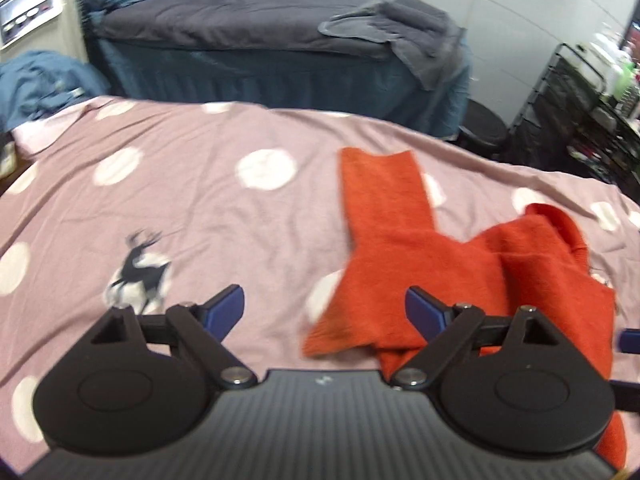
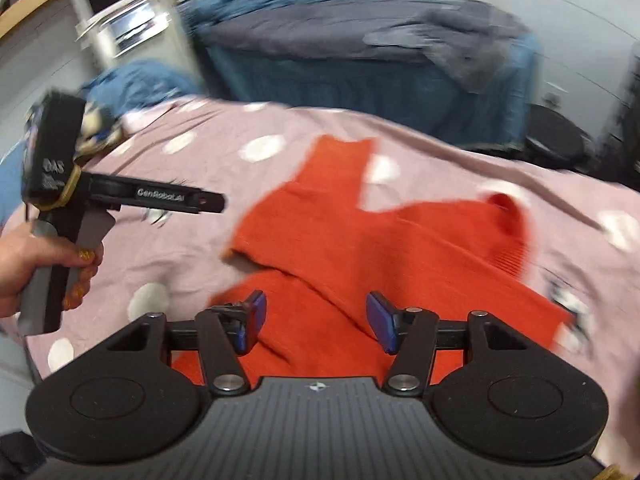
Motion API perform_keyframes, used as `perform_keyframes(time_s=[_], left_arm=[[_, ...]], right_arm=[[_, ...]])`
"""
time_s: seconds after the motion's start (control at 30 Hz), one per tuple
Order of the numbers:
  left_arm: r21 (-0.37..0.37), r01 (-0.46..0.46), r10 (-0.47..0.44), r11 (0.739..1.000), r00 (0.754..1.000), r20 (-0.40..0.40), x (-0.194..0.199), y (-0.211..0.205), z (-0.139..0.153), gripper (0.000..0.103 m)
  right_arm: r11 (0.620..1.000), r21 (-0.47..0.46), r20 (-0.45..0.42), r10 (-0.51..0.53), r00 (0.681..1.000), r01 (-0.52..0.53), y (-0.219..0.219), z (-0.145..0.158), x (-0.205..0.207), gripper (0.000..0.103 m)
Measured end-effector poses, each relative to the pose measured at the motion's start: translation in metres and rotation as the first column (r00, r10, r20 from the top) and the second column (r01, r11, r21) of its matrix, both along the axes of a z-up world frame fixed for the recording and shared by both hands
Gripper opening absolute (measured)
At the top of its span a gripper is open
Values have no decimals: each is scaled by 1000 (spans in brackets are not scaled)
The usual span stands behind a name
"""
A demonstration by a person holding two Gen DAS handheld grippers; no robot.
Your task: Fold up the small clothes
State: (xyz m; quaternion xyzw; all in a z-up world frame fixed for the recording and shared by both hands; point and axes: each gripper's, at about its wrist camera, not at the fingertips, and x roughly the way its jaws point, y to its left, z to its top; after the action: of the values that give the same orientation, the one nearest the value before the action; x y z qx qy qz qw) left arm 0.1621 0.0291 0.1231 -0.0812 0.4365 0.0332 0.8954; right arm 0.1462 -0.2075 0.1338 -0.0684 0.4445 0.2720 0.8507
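An orange knit sweater (image 1: 432, 264) lies rumpled on the pink polka-dot sheet (image 1: 200, 208), one sleeve stretched away from me, the body bunched at the right. My left gripper (image 1: 324, 312) is open and empty, hovering over the sweater's near-left edge. In the right wrist view the sweater (image 2: 360, 240) fills the middle, with a fold across it. My right gripper (image 2: 316, 316) is open and empty just above the sweater's lower part. The left gripper's body (image 2: 120, 196) shows at the left, held by a hand, away from the cloth.
A second bed with grey and blue bedding (image 1: 260, 40) stands behind. A black stool (image 1: 484, 128) and a black wire rack with bottles (image 1: 592, 92) are at the right. Blue cloth (image 1: 40, 84) is heaped at the left beside a white cabinet (image 1: 32, 8).
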Motion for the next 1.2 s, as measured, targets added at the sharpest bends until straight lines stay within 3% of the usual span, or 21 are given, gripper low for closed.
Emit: perform_keyframes(time_s=[0.17, 0.23, 0.3, 0.33, 0.37, 0.43, 0.57, 0.63, 0.73, 0.83, 0.9, 0.97, 1.1, 1.13, 1.17, 1.2], left_arm=[[27, -26, 27, 999, 997, -70, -33, 29, -10, 91], [21, -42, 44, 999, 996, -81, -44, 40, -12, 92], [5, -61, 61, 998, 994, -88, -51, 49, -15, 93], [0, -67, 67, 998, 993, -93, -52, 52, -17, 93], [-3, -72, 71, 997, 993, -97, -52, 53, -19, 93], [-13, -72, 71, 997, 992, -103, -48, 54, -24, 93], [-29, -38, 35, 999, 996, -82, -33, 42, -27, 93], [-56, -18, 14, 998, 998, -67, -19, 33, -28, 93], [-106, 23, -31, 994, 997, -65, 7, 15, -32, 93], [-113, 74, -79, 991, 996, -41, 34, -8, -39, 95], [-104, 106, -110, 989, 993, -35, 54, -23, -47, 99], [-103, 121, -129, 987, 989, -67, 76, -36, -58, 99], [-143, 142, -155, 980, 984, -87, 109, -58, -77, 98], [-129, 150, -162, 980, 983, -88, 113, -63, -81, 90], [-112, 155, -167, 981, 981, -100, 118, -68, -85, 65], [-108, 162, -174, 981, 978, -117, 121, -73, -88, 48]], right_arm=[[973, -193, 69, 145, 987, -129, 72, -51, 20, 87], [950, -271, 53, 176, 983, -155, 87, -71, 30, 85], [927, -331, 46, 200, 979, -174, 94, -87, 38, 68], [918, -351, 53, 215, 975, -183, 95, -91, 40, 47], [914, -362, 69, 221, 973, -182, 93, -90, 41, 18], [942, -300, 102, 190, 976, -152, 81, -76, 45, 13], [984, -176, 198, 25, 980, 11, 30, -27, 49, 11], [981, -161, 257, -65, 964, 109, -8, -3, 46, 10], [944, -176, 315, -215, 924, 279, -72, 21, 43, 10], [867, -245, 366, -333, 869, 435, -133, 35, 34, 10], [832, -269, 374, -373, 849, 485, -161, 41, 24, 10], [815, -270, 364, -407, 838, 513, -179, 44, 12, 11], [818, -254, 331, -428, 841, 516, -183, 37, -4, 11], [821, -246, 325, -430, 842, 515, -182, 36, -8, 11], [826, -238, 322, -429, 844, 511, -179, 35, -8, 11], [830, -231, 318, -428, 846, 507, -176, 34, -9, 11]])
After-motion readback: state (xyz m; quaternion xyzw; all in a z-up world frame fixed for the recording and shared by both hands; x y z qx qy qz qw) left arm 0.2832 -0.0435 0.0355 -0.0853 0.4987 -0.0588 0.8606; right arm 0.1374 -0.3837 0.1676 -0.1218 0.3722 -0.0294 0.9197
